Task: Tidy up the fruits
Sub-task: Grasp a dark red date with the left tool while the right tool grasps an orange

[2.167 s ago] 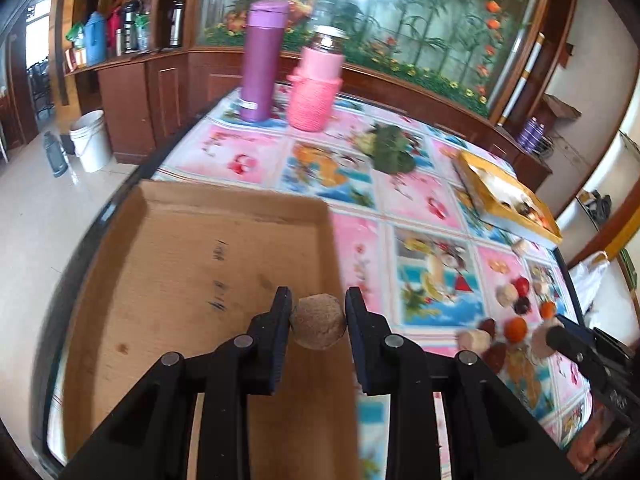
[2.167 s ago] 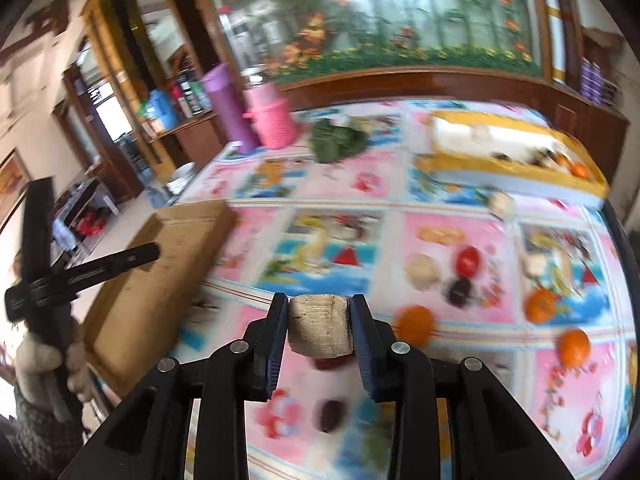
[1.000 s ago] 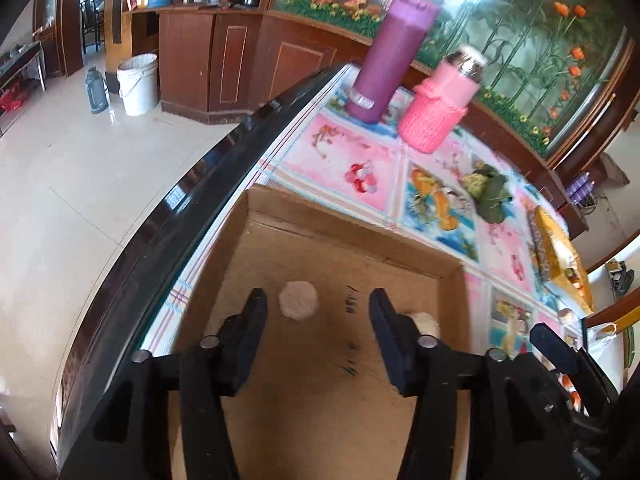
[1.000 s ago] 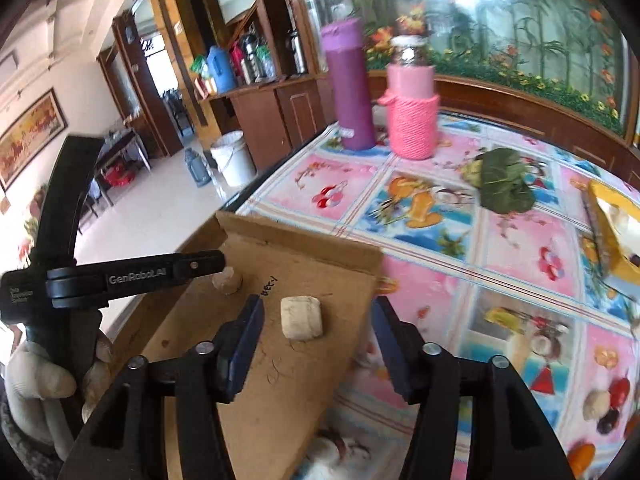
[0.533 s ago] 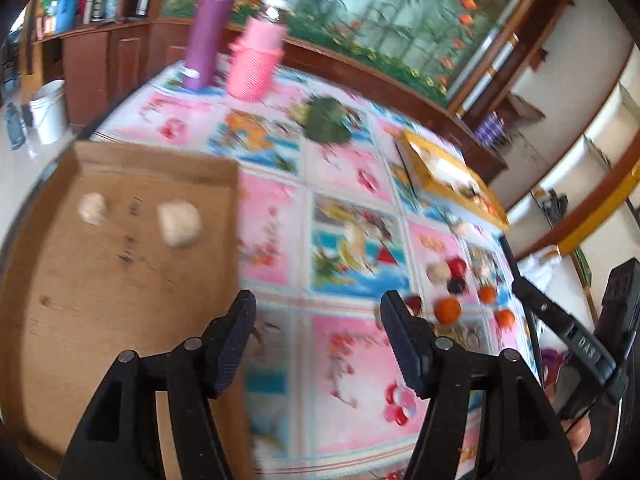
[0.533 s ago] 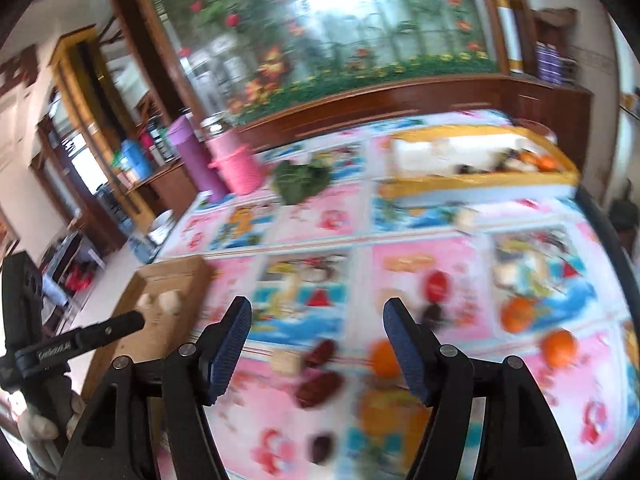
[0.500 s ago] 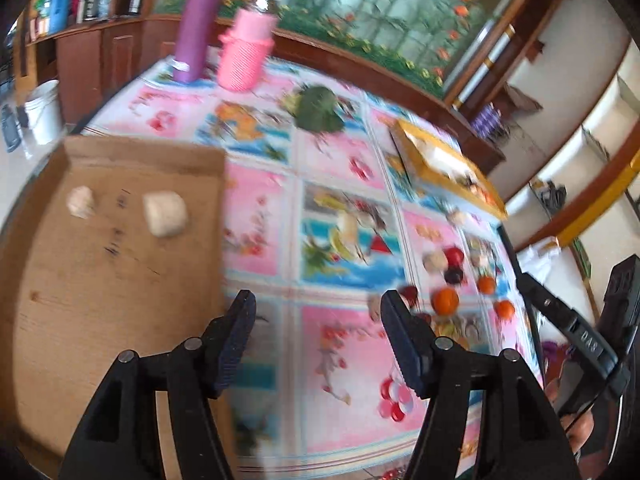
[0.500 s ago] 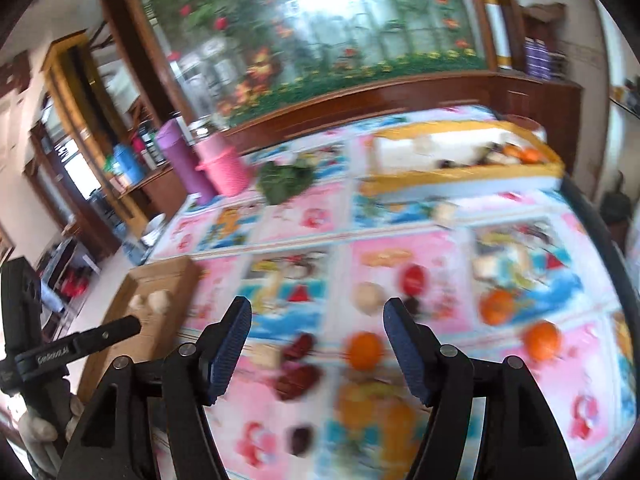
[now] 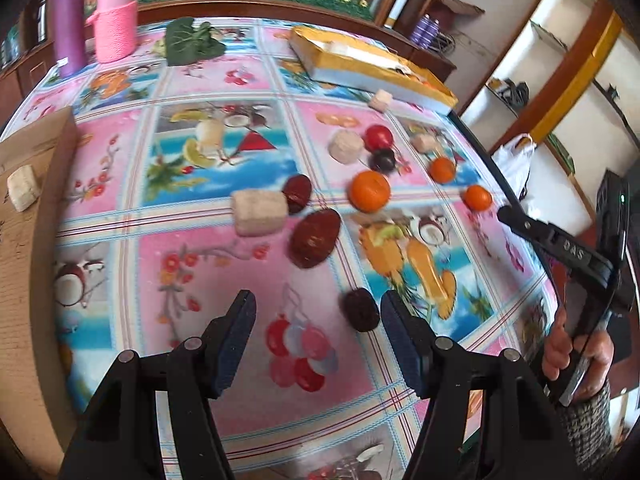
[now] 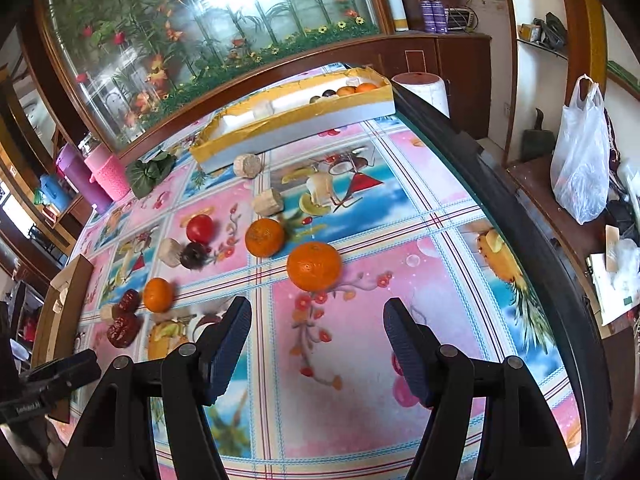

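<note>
My left gripper [image 9: 318,316] is open and empty above the patterned tablecloth, with a small dark date [image 9: 360,309] just inside its right finger. Ahead of it lie a larger red date [image 9: 314,232], a beige block [image 9: 259,212] and an orange [image 9: 369,191]. My right gripper [image 10: 316,328] is open and empty, and an orange [image 10: 314,265] sits just beyond its fingertips. A second orange [image 10: 264,237], a third orange [image 10: 158,294], a red fruit [image 10: 200,228] and two dates [image 10: 122,330] lie further left. The cardboard tray [image 9: 24,248] holds a beige block [image 9: 23,188].
A yellow-rimmed box [image 10: 292,114] with fruit stands at the table's far side; it also shows in the left wrist view [image 9: 368,64]. A purple flask [image 9: 66,16], a pink-sleeved jar [image 9: 116,20] and green leaves [image 9: 192,42] stand at the back. The table's dark edge [image 10: 520,208] runs on the right.
Both grippers let go of their beige pieces in the cardboard tray, then swung away from it to the fruit scattered on the tablecloth. Both are lower and closer to the fruit now.
</note>
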Demonstrator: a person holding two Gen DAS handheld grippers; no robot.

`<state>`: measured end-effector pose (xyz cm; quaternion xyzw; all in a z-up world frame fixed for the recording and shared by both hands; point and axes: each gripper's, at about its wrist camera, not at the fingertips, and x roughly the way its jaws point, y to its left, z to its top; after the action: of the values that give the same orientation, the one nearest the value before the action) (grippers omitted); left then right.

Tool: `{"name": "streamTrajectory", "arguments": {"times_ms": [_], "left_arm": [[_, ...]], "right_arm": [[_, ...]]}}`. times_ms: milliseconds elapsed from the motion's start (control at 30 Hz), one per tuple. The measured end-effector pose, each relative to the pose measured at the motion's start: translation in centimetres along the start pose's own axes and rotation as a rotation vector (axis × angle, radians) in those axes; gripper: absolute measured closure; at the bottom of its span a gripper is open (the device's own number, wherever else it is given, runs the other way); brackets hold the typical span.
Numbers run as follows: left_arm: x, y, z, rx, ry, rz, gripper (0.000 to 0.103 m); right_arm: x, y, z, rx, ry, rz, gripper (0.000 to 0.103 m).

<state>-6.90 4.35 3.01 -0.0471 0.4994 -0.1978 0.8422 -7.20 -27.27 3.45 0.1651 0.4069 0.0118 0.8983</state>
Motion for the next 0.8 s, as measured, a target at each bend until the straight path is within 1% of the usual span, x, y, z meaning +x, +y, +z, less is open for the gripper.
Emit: {"name": "streamTrajectory", "arguments": {"times_ms": [100,200,367,400,433,467,500,567,633,700,733,767,800], "left_arm": [[0.7,-1.0,-0.3,0.031,0.008,0.01,0.04],[1.3,-1.6,-0.4,0.048,0.013,0.017,0.049],[1.8,-2.6,-0.3,0.094,-0.003,0.048,0.056],[1.8,-2.8,-0.3,0.104,-0.005,0.055,0.06],[1.9,-3.0,-0.4,0.116,-0.008,0.063,0.069],[2.0,-3.3,-0.5,0.127,-0.01,0.069,0.074],[2.1,-3.5,-0.5,0.138,-0.012,0.073,0.081],[2.1,-4.0,-0.8,0.166,-0.027,0.095,0.081],[2.2,-4.5,-1.0,0.198,-0.046,0.124,0.081],[2.1,-4.7,-1.1,0.207,-0.054,0.117,0.081],[1.9,-4.6,-1.1,0.201,-0.058,0.106,0.081],[1.7,-4.5,-1.1,0.197,-0.062,0.103,0.081],[1.5,-4.3,-1.0,0.191,-0.066,0.102,0.081]], "right_arm": [[1.0,-0.1,0.2,-0.019,0.007,-0.027,0.031],[2.2,0.3,0.6,-0.056,0.025,-0.06,0.031],[3.8,1.3,1.2,-0.1,0.055,-0.086,0.031],[4.1,1.4,1.3,-0.11,0.061,-0.092,0.031],[4.4,1.6,1.3,-0.122,0.065,-0.1,0.031],[4.6,1.9,1.3,-0.134,0.061,-0.11,0.031],[4.7,2.1,1.4,-0.146,0.062,-0.115,0.031],[4.9,2.4,1.5,-0.155,0.064,-0.121,0.031],[5.0,2.5,1.6,-0.162,0.061,-0.132,0.035],[5.0,2.6,1.6,-0.167,0.06,-0.144,0.057],[4.8,2.6,1.6,-0.175,0.054,-0.156,0.063],[4.7,2.7,1.5,-0.182,0.051,-0.164,0.065],[4.6,2.7,1.5,-0.186,0.049,-0.163,0.066]]}}
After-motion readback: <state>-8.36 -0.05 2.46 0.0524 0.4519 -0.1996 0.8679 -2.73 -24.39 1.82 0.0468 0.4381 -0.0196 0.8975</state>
